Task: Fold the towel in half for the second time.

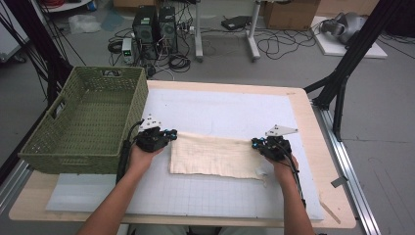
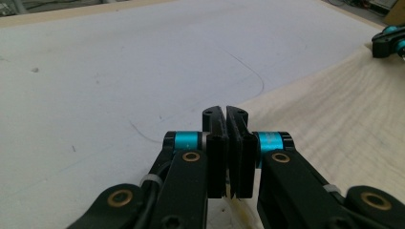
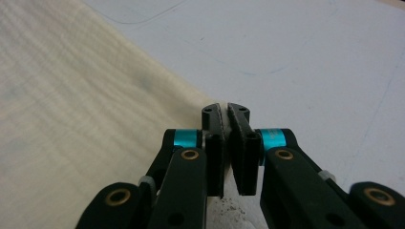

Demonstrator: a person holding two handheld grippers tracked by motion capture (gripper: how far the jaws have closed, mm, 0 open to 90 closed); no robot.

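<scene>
Two claws, left claw [image 1: 169,135] and right claw [image 1: 255,143], pinch the cloth's [image 1: 215,155] far corners; uneven pulling could slip one free.

no readable text — no labels, brands, numbers

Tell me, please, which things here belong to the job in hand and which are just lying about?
In the job:
cloth, held at its two far corners
left gripper, shut on the cloth
right gripper, shut on the cloth
mat, under the cloth

Lying about:
basket, at the table's left
boxes, on the floor
cables, on the floor
</scene>
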